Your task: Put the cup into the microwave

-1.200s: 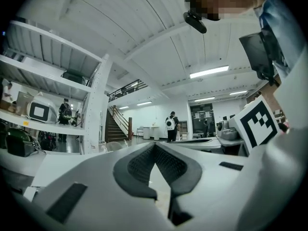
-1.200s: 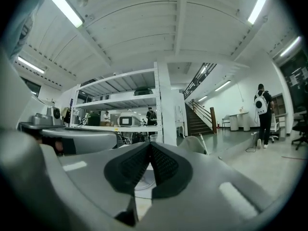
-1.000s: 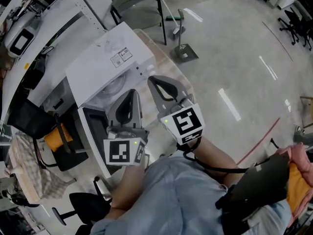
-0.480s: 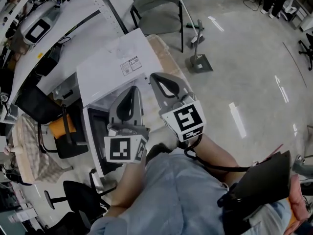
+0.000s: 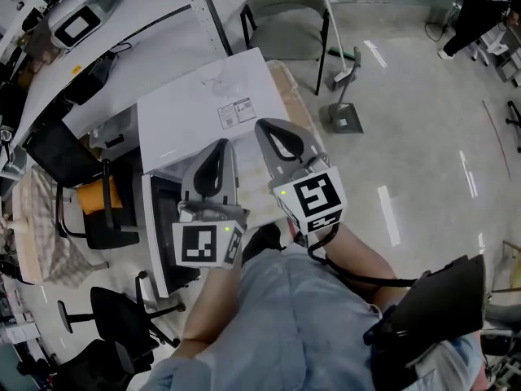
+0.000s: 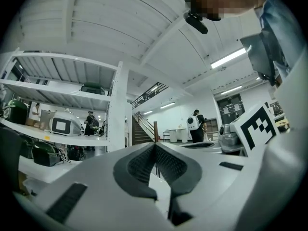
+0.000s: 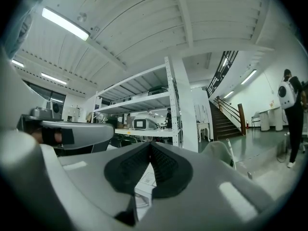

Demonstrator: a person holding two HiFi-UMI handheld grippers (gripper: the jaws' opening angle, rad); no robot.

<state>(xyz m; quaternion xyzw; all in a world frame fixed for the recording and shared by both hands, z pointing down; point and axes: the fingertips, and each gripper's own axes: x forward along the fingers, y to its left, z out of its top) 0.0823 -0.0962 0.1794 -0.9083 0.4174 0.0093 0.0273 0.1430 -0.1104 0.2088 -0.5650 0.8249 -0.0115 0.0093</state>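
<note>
No cup shows in any view. The white microwave (image 5: 207,108) stands on a beige table, and its dark-windowed door (image 5: 161,230) is swung open toward me. My left gripper (image 5: 218,147) hovers over the microwave's front, its jaws closed together with nothing between them. Beside it on the right, my right gripper (image 5: 270,125) is also shut and empty. In the left gripper view the left gripper (image 6: 155,146) points level into the hall. In the right gripper view the right gripper (image 7: 150,146) has the microwave's labelled top (image 7: 144,182) just below it. The microwave's inside is hidden behind the grippers.
Black office chairs (image 5: 106,226) crowd the left of the microwave. A grey chair (image 5: 285,23) and a floor stand (image 5: 346,116) stand behind it. White shelving (image 6: 72,95) with equipment runs on the left. A person (image 6: 195,126) stands far off near a staircase (image 7: 226,121).
Both grippers have moved forward over the microwave's front, and its open inside, visible before, is now covered by them. Both stay shut and empty.
</note>
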